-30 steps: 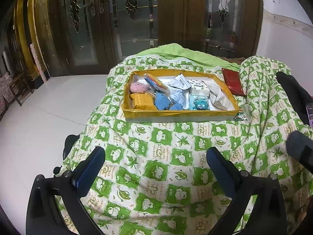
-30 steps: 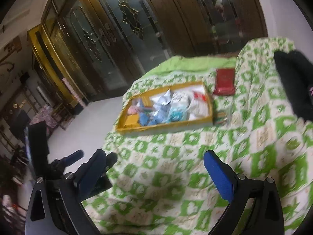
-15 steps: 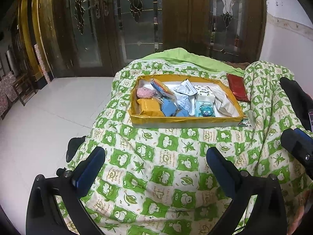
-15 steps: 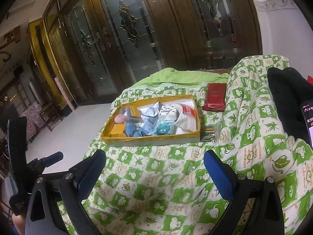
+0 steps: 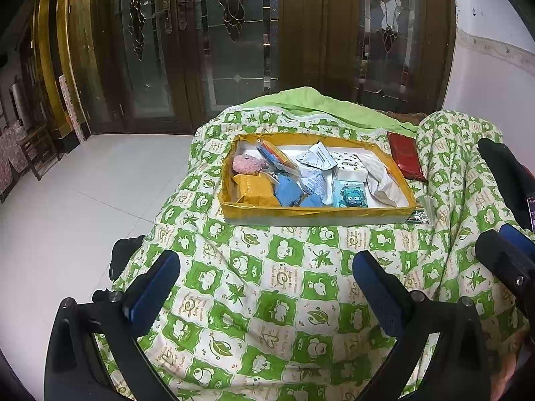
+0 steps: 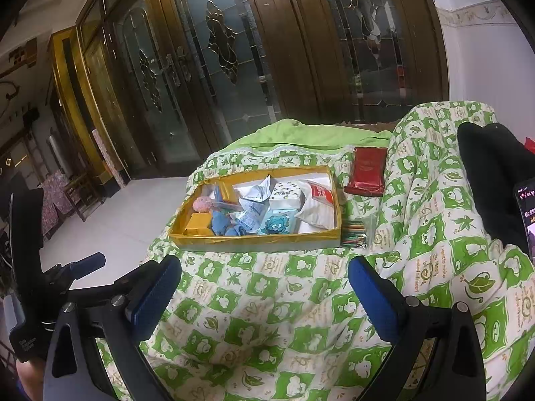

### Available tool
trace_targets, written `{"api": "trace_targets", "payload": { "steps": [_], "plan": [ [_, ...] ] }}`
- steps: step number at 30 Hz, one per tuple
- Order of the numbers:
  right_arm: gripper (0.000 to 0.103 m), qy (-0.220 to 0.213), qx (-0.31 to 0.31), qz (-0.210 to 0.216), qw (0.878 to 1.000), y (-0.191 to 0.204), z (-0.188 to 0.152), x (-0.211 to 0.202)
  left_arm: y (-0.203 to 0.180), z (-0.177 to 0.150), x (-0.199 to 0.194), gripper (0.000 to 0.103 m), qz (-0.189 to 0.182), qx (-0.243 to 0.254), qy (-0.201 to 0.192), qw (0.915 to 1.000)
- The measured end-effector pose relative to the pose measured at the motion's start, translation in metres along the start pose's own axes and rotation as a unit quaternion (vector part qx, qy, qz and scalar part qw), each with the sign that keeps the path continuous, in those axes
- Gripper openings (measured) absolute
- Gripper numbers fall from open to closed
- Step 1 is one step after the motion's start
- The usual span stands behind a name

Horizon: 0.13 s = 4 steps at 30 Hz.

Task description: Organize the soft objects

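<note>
A yellow-rimmed cardboard box [image 5: 314,213] [image 6: 254,240] lies on a green and white quilt [image 5: 267,284] [image 6: 284,284]. It holds a pink fluffy item [image 5: 249,163] [image 6: 204,203], a yellow packet [image 5: 255,187], blue cloth pieces [image 5: 289,192] [image 6: 220,223], white sachets, a blue cartoon pack [image 5: 350,197] [image 6: 277,224] and a white bag [image 5: 384,185]. My left gripper [image 5: 265,275] and right gripper [image 6: 264,277] are both open and empty, held above the quilt short of the box.
A red pouch [image 5: 406,157] [image 6: 367,171] lies behind the box on the right. A small bag of coloured sticks [image 6: 356,232] lies beside the box. A dark garment [image 6: 495,180] and a phone [image 6: 526,214] are at right. White tiled floor [image 5: 83,200] lies left; glass doors stand behind.
Both grippers drew back and rose a little, so the box sits lower and more centred in view. The right view levelled out. Both stayed open.
</note>
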State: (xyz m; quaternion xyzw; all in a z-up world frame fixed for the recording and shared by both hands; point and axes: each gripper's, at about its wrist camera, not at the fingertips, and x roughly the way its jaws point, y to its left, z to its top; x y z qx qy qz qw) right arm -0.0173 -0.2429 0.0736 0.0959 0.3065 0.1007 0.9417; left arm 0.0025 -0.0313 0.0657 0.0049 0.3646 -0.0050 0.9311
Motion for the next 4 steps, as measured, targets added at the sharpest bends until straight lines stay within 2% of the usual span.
{"api": "trace_targets", "payload": {
  "steps": [4],
  "plan": [
    [0.102,0.017,-0.001,-0.002,1.000,0.0022,-0.0042,0.0072,0.0048,-0.0014,0.0056,0.103,0.009,-0.005,0.002,0.9999]
  ]
}}
